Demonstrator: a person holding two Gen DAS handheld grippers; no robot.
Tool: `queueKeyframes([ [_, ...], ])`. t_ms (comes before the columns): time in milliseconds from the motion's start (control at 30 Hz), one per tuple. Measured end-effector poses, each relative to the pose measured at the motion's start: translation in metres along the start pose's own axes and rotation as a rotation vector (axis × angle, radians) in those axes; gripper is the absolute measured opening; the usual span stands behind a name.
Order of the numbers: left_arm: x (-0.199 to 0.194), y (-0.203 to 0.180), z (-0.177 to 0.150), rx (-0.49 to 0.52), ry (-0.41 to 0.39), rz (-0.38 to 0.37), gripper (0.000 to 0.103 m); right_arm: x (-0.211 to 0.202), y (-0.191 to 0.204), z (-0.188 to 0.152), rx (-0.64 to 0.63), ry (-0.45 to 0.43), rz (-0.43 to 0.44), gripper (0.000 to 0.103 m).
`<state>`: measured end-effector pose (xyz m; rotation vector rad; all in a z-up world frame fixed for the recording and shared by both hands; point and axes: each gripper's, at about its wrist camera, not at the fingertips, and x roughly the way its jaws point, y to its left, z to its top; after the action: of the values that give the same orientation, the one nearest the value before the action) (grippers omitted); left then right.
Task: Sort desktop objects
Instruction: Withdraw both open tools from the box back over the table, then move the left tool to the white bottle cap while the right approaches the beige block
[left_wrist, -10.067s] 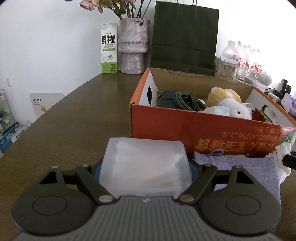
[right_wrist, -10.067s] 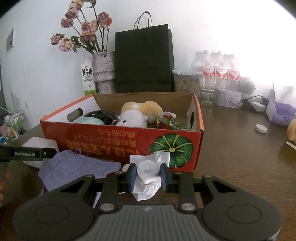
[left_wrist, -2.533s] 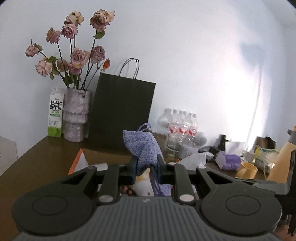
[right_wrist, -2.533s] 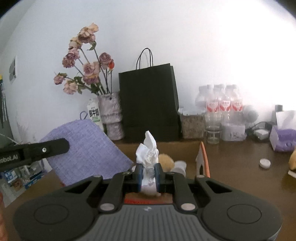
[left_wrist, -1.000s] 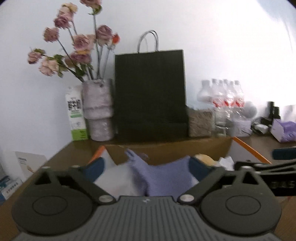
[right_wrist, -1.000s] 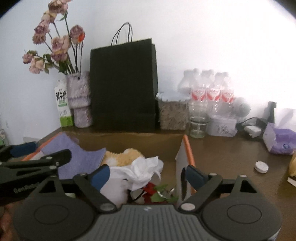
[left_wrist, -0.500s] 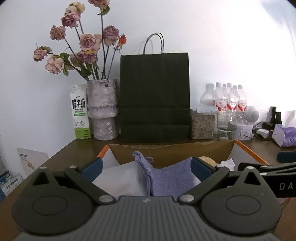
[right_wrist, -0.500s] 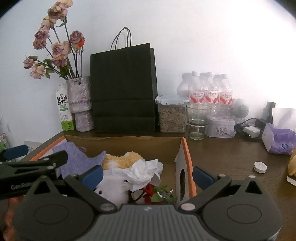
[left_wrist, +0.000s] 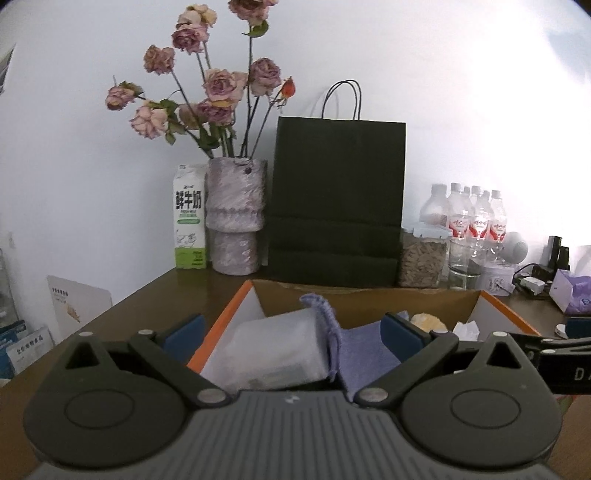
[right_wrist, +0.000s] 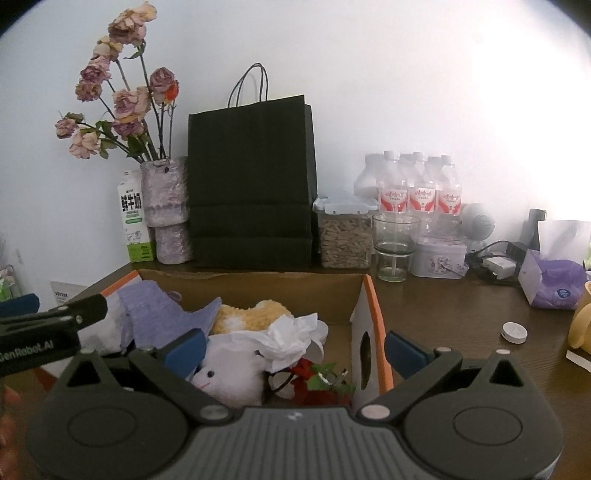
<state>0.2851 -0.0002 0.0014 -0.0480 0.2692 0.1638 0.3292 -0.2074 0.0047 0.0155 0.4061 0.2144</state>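
An orange cardboard box (left_wrist: 236, 299) (right_wrist: 373, 306) stands on the brown desk. In it lie a purple cloth pouch (left_wrist: 354, 350) (right_wrist: 155, 310), a translucent white box (left_wrist: 273, 347), a crumpled white tissue (right_wrist: 291, 339), a white plush animal (right_wrist: 232, 376) and a yellow plush (right_wrist: 255, 314). My left gripper (left_wrist: 291, 328) is open and empty above the box's near left. My right gripper (right_wrist: 293, 345) is open and empty above the box's right part, over the tissue. The left gripper also shows at the left of the right wrist view (right_wrist: 55, 325).
A black paper bag (left_wrist: 336, 206), a vase of dried roses (left_wrist: 236, 218), a milk carton (left_wrist: 189, 221), a grain jar (right_wrist: 345, 232), a glass (right_wrist: 395, 247), water bottles (right_wrist: 417, 188) and a tin stand along the wall. A purple tissue pack (right_wrist: 554, 280) and a white cap (right_wrist: 514, 332) lie at right.
Both grippers have pulled back and risen slightly from the box. The pouch and tissue stay where they were dropped inside it; both grippers stay open.
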Motion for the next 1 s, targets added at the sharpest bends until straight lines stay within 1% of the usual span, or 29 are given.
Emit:
queueKeyframes([
  [100,-0.007,0.007,-0.006,0.001,0.011,-0.001,0.103,-0.008,0.004,-0.009,-0.013,-0.004,-0.001,0.103],
  [233,-0.019,0.014,-0.015,0.011,0.024,0.004,0.103,-0.017,0.007,-0.021,-0.026,0.013,0.015,0.103],
  [300,-0.027,0.017,-0.019,0.018,0.02,0.01,0.103,-0.022,0.007,-0.026,-0.022,0.022,0.028,0.103],
  [433,-0.039,0.021,-0.028,0.043,0.015,0.026,0.103,-0.037,0.007,-0.036,-0.012,0.023,0.027,0.103],
  [533,-0.045,0.024,-0.034,0.067,0.027,0.035,0.103,-0.045,0.006,-0.046,-0.007,0.046,0.033,0.103],
  [700,-0.061,0.034,-0.035,0.087,0.038,0.019,0.103,-0.059,0.005,-0.057,-0.015,0.084,0.046,0.103],
  [800,-0.067,0.04,-0.037,0.1,0.069,0.007,0.103,-0.067,0.007,-0.064,-0.029,0.101,0.058,0.103],
  [1000,-0.068,0.052,-0.044,0.106,0.166,-0.038,0.103,-0.074,0.02,-0.076,-0.078,0.148,0.067,0.103],
])
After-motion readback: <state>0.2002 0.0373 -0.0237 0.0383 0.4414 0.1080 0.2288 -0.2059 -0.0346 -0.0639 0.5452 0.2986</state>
